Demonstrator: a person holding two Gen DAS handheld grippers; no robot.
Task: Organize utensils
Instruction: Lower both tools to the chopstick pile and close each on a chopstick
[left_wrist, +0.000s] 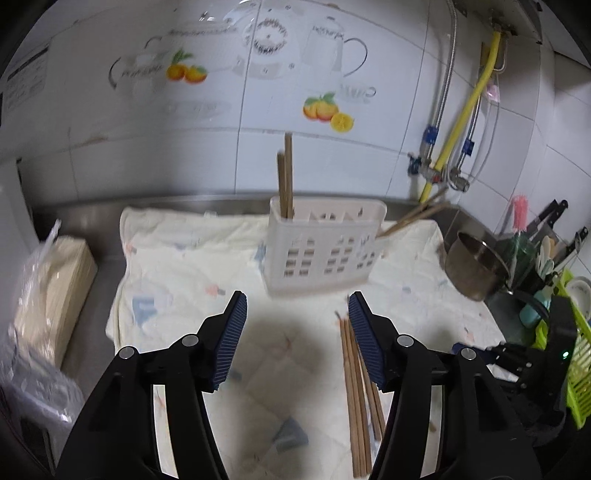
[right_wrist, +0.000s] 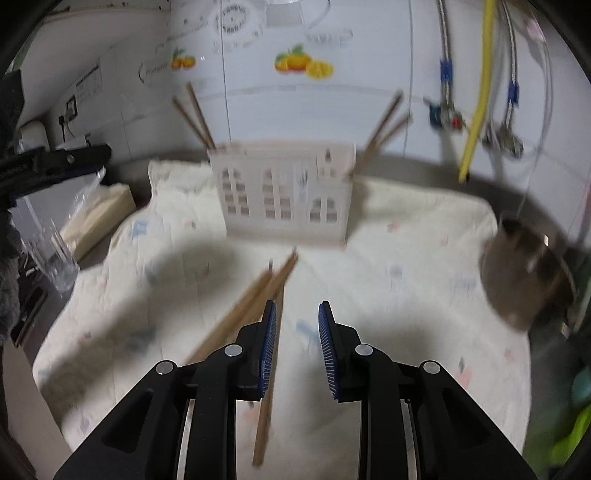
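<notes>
The holder (left_wrist: 325, 251) is off-white plastic, its front cut with rows of small window-shaped holes. The chopsticks (left_wrist: 354, 391) are plain light brown wood. The cloth (left_wrist: 177, 273) is cream, scattered with faint blue and pink marks. Each gripper is black with ribbed dark blue pads (left_wrist: 229, 339). The wall tiles (left_wrist: 147, 155) are white, printed with orange fruit and grey teapots. The hose (left_wrist: 469, 110) is yellow.

Place: a home kitchen.
Wall: white tiles (left_wrist: 207, 158) printed with teapots and oranges.
At 3 o'clock: a steel pot (left_wrist: 474, 266), knives (left_wrist: 552, 218), water pipes (left_wrist: 448, 74).
</notes>
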